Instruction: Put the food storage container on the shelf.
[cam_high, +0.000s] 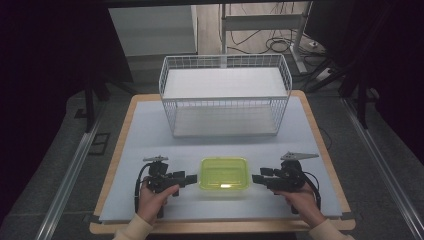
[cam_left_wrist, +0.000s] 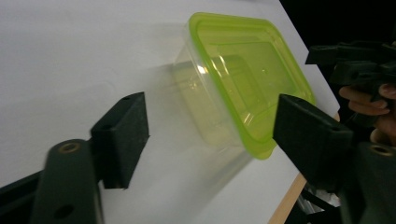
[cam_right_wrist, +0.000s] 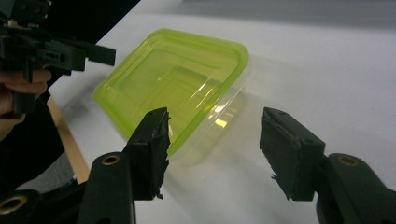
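Observation:
A clear plastic container with a lime-green lid (cam_high: 224, 173) sits on the white table near the front edge, between the two grippers. My left gripper (cam_high: 192, 178) points at its left end, jaws open, tips just short of it. In the left gripper view the container (cam_left_wrist: 238, 79) lies ahead between the spread pads (cam_left_wrist: 122, 135), and the other gripper (cam_left_wrist: 355, 60) shows beyond. My right gripper (cam_high: 256, 178) points at the container's right end, also open. The right gripper view has the container (cam_right_wrist: 173, 84) just past its open pads (cam_right_wrist: 152, 149), nothing held.
A white wire basket (cam_high: 225, 95) stands at the back middle of the table (cam_high: 150, 135). The table's wooden front edge (cam_high: 220, 227) runs just behind the hands. Cables and a desk frame (cam_high: 265, 30) lie on the floor beyond.

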